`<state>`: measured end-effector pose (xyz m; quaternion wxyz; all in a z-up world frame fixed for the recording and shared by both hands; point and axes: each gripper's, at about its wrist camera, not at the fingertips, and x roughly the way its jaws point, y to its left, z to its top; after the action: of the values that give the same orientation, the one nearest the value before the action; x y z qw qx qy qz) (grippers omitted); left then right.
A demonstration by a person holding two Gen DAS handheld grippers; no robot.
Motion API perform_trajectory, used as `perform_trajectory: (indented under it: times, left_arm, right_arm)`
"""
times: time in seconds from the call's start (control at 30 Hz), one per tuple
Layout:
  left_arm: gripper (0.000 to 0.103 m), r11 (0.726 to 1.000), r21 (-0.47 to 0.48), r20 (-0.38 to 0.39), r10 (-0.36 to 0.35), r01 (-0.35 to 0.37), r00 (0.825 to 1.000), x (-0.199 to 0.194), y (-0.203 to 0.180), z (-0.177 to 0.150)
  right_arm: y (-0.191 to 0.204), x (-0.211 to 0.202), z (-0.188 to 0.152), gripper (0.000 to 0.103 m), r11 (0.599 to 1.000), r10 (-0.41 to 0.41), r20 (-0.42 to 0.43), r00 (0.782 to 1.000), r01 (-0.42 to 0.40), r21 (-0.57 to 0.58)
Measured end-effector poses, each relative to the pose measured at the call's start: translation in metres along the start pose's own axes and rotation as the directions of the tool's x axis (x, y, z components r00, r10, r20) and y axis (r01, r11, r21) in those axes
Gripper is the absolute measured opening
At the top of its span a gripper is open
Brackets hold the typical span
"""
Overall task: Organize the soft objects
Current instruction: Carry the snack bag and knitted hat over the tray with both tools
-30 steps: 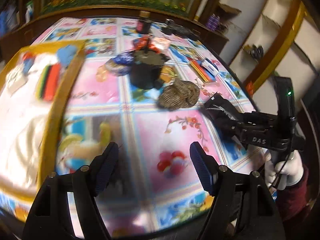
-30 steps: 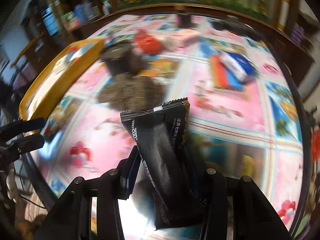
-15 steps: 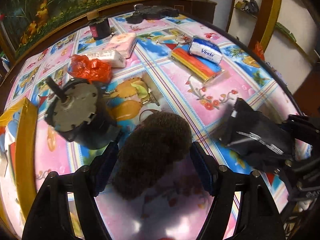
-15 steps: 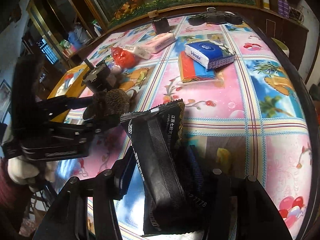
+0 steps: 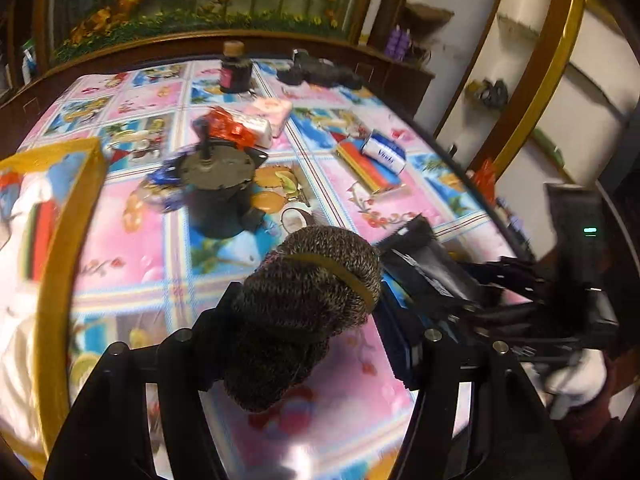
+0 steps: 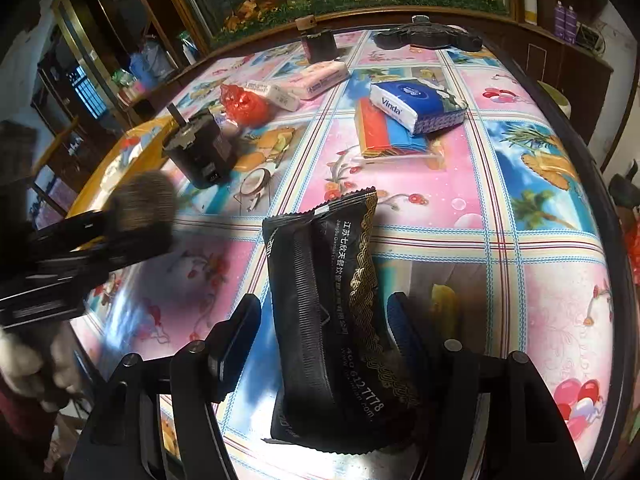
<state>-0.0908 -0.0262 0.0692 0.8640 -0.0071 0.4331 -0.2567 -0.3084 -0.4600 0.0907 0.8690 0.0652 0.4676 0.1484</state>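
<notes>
Left claw (image 5: 308,320) gripping knit roll (image 5: 304,304), patterned tablecloth (image 5: 132,232)

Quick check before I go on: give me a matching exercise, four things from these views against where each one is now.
Things:
1. knit roll
2. black packet
3. Vinda tissues
4. red bag

Places:
A. lying on the striped pack
B. between the right gripper's fingers
C. on the table beside the white tissue pack
D. between the left gripper's fingers

Pairs: 1-D, 2-B, 3-A, 4-C
</notes>
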Motion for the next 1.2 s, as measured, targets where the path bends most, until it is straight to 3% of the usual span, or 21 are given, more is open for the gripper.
perform_trajectory:
  times: [0.07, 0.1, 0.2, 0.3, 0.63, 1.2]
  left_arm:
    - [0.063, 0.999, -0.033, 0.041, -0.008, 0.009, 0.999, -0.023, 0.01, -0.009]
    - [0.063, 0.999, -0.05, 0.065, -0.006, 0.009, 0.998, -0.036, 0.017, -0.016]
    - [0.063, 0.994, -0.109, 0.122, 0.024, -0.01, 0.992, -0.067, 0.042, -0.031]
    - [0.063, 0.983, -0.184, 0.157, 0.041, -0.011, 0.987, -0.088, 0.071, -0.044]
    - [0.063, 0.94, -0.339, 0.22, 0.054, 0.025, 0.974, -0.118, 0.134, -0.077]
    - [0.063, 0.893, -0.445, 0.289, 0.077, 0.063, 0.954, -0.139, 0.178, -0.1]
  right_arm:
    - [0.009, 0.002, -0.001, 0.061, 0.999, -0.038, -0.006, 0.999, 0.038, -0.028]
    - [0.014, 0.003, -0.002, 0.046, 0.997, -0.061, -0.007, 0.998, 0.061, -0.045]
    - [0.029, 0.0, -0.006, 0.035, 0.994, -0.083, 0.003, 0.997, 0.083, -0.073]
    - [0.042, -0.011, -0.007, 0.03, 0.992, -0.095, 0.027, 0.995, 0.097, -0.083]
    - [0.098, -0.044, -0.008, 0.029, 0.988, -0.056, 0.113, 0.992, 0.071, -0.14]
    - [0.206, -0.03, 0.027, 0.029, 0.939, 0.197, 0.078, 0.977, -0.166, -0.3]
